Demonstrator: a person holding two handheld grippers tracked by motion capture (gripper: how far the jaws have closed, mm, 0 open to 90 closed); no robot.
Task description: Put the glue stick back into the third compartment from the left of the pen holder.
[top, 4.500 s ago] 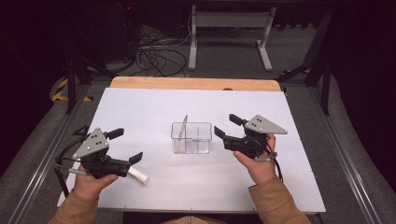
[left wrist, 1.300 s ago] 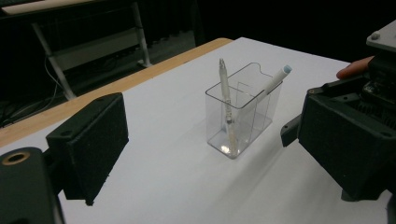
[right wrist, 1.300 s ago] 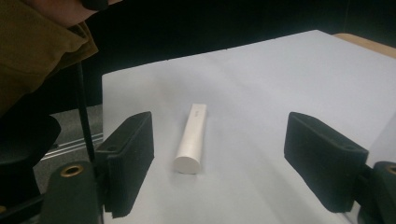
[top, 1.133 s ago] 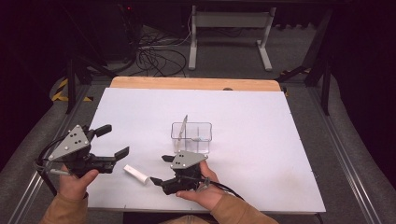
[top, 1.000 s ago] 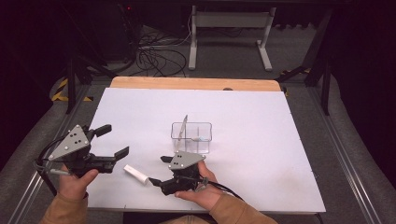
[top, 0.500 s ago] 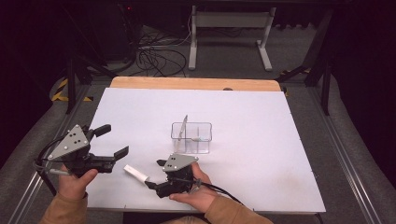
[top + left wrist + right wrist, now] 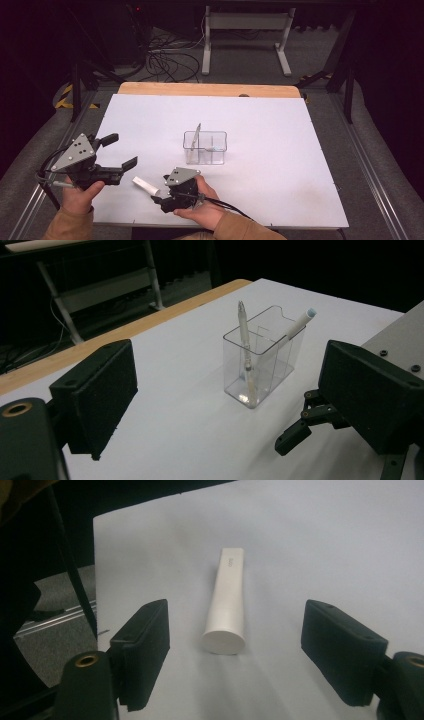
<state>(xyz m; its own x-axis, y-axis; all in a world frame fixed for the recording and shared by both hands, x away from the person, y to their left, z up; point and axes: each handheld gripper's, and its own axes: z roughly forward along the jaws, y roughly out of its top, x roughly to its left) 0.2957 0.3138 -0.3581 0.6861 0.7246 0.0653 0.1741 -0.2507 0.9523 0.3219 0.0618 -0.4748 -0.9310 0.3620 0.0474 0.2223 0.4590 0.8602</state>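
The bench (image 7: 300,150) carries one clear holder (image 7: 205,148) near its middle, with two slim items standing in it: a pen (image 7: 244,347) leaning in one compartment and a white stick with a pale blue tip (image 7: 300,325) in another. One white tube (image 7: 146,186) lies flat near the front edge, its long axis running diagonally, cap end toward the right tool (image 7: 159,196). In the right gripper view the tube (image 7: 227,602) lies lengthwise between the parted jaws, untouched; they have just been closing. The left tool (image 7: 122,152), apart at the left, stands open and empty. The tube's print is too small to read.
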